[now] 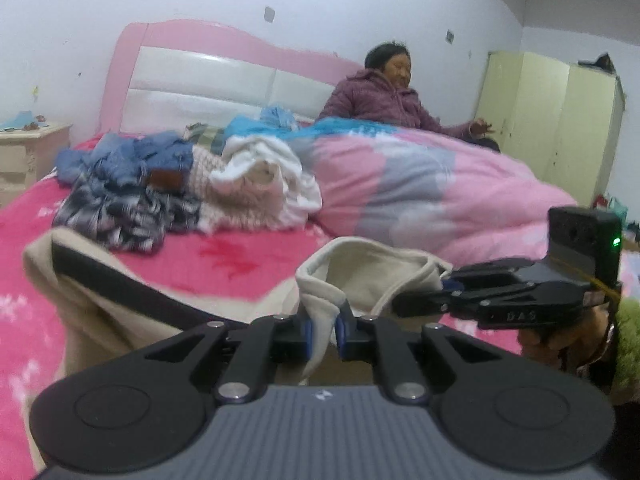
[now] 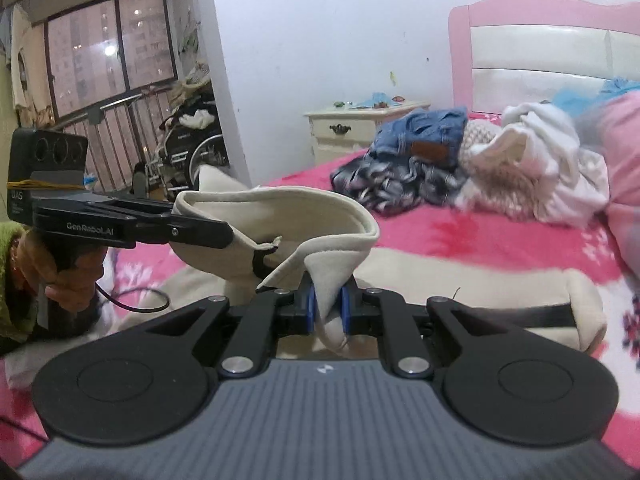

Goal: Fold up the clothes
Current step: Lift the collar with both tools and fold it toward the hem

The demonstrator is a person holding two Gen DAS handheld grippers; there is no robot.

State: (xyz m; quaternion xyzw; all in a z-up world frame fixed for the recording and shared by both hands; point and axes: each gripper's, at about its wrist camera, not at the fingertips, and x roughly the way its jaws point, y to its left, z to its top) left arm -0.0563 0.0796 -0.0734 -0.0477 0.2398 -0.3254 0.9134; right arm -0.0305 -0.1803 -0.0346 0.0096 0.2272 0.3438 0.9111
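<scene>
A cream garment (image 1: 372, 276) with a black band lies partly on the pink bed (image 1: 224, 256), and its near edge is lifted off the sheet. In the left wrist view my left gripper (image 1: 322, 336) is shut on a fold of that edge. My right gripper (image 1: 416, 304) comes in from the right and pinches the same edge a short way along. In the right wrist view the right gripper (image 2: 328, 312) is shut on the cream garment (image 2: 280, 216), which arches up between the two grips. The left gripper (image 2: 216, 232) holds it from the left.
A pile of clothes (image 1: 160, 184) in denim, plaid and white knits sits mid-bed, beside a bunched pink quilt (image 1: 420, 192). A person (image 1: 384, 100) sits at the far side. A nightstand (image 2: 360, 124) stands by the headboard, a wardrobe (image 1: 552, 120) at the right, and a wheelchair (image 2: 192, 148) near the window.
</scene>
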